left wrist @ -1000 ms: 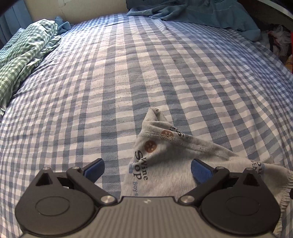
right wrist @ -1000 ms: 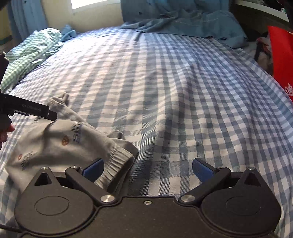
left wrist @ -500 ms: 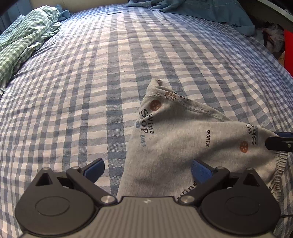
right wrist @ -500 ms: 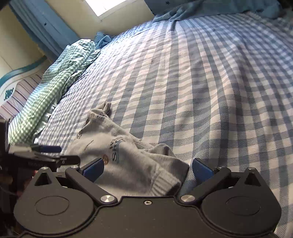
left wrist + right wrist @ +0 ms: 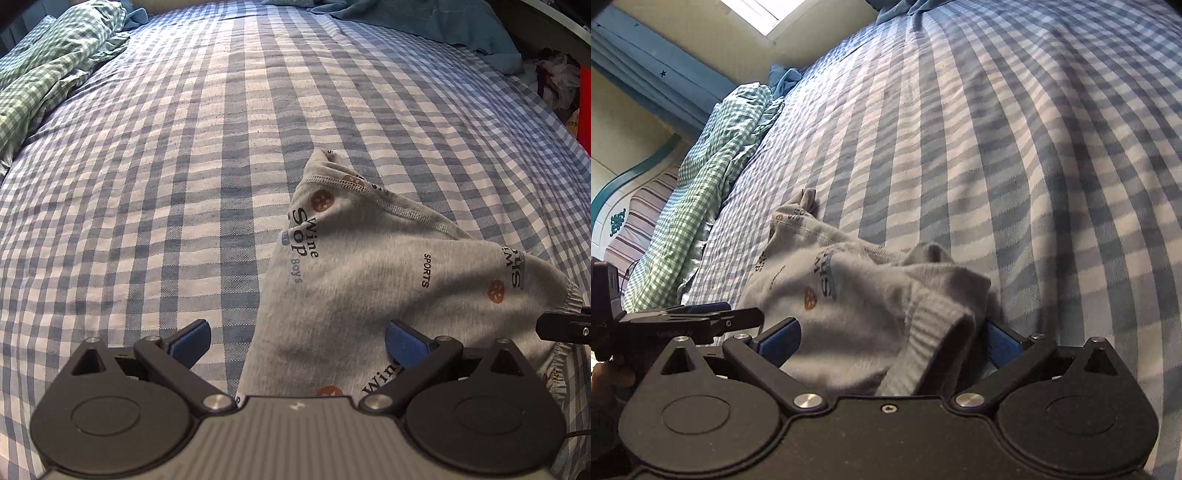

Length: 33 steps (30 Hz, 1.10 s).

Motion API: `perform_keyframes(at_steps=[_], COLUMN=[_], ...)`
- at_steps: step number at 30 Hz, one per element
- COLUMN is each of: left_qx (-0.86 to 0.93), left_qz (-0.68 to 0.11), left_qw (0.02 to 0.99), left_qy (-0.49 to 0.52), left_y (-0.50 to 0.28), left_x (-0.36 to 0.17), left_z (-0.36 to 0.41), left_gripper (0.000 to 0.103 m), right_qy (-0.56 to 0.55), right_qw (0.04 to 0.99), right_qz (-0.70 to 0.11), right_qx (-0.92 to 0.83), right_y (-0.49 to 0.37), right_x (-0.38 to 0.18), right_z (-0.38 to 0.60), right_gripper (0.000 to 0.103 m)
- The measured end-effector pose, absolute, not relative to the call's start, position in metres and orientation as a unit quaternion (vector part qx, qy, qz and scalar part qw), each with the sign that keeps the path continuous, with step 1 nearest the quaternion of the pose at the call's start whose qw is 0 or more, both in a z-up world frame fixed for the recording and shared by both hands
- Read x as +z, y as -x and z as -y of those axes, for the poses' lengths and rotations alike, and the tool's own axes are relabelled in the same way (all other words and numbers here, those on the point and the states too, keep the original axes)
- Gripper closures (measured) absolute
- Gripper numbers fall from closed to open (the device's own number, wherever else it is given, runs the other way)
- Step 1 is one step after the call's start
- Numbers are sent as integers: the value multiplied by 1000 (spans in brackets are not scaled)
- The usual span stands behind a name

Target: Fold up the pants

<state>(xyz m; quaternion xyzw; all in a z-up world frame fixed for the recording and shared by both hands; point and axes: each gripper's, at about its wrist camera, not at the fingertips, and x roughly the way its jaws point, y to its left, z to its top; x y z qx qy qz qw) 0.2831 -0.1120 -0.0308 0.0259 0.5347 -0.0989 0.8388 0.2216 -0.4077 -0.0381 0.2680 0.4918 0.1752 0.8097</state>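
While I look along my left hand-held gripper [image 5: 297, 341], its two blue-padded fingers [image 5: 192, 338] stand wide apart, released, with the near edge of the grey pants [image 5: 369, 288] lying between them; the right pad sits over the cloth, the left one over the blue checked bed sheet [image 5: 166, 166]. The pants lie in a loose triangle on the bed, right of centre, printed with dark words and orange dots, their hem pointing to the far side. A black tip of my right hand-held gripper [image 5: 563, 328] shows at the right edge, just beside the gathered waistband. A green checked blanket [image 5: 44, 70] is bunched at the far left, and a blue garment [image 5: 424, 18] lies at the far right.

From the right wrist, my right hand-held gripper [image 5: 890, 341] is also spread open, grasping nothing, and the ribbed waistband of the pants [image 5: 868, 295] bulges up between its fingers. My left hand-held gripper [image 5: 713, 317] reaches in from the left, close to the cloth. The green blanket [image 5: 713, 177] runs along the far left beside a striped headboard [image 5: 639, 218].
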Motion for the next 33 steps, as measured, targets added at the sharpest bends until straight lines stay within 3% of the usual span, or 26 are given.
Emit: perform_keyframes(at_steps=[4, 6, 8, 11, 14, 15, 19, 33], left_qx=[-106, -116, -117, -120, -116, -116, -122, -143], left_qz=[-542, -541, -545, -554, -559, -561, -559, -516], left_qw=[833, 833, 831, 823, 818, 817, 818, 840], left_qy=[-29, -20, -3, 42, 65, 64, 62, 81], left_y=[-280, -278, -279, -281, -282, -283, -278, -290], left_x=[-32, -31, -29, -28, -27, -28, -26, 30], left_z=[110, 106, 100, 88, 79, 78, 79, 4], left_gripper=[1, 8, 18, 49, 70, 84, 91, 93], right_qy=[-276, -282, -271, -260, -251, -243, -213, -157], right_qw=[810, 809, 817, 825, 832, 836, 852, 885], right_qz=[-489, -489, -488, -489, -484, -482, -472, -429], right_qx=[170, 163, 140, 113, 100, 96, 79, 95], right_y=[-218, -219, -219, -215, -209, -207, -203, -224], right_x=[-39, -39, -37, -34, -30, -28, -15, 39], right_z=[409, 410, 411, 412, 409, 406, 392, 326], right_gripper=[1, 2, 22, 45, 59, 62, 85, 91])
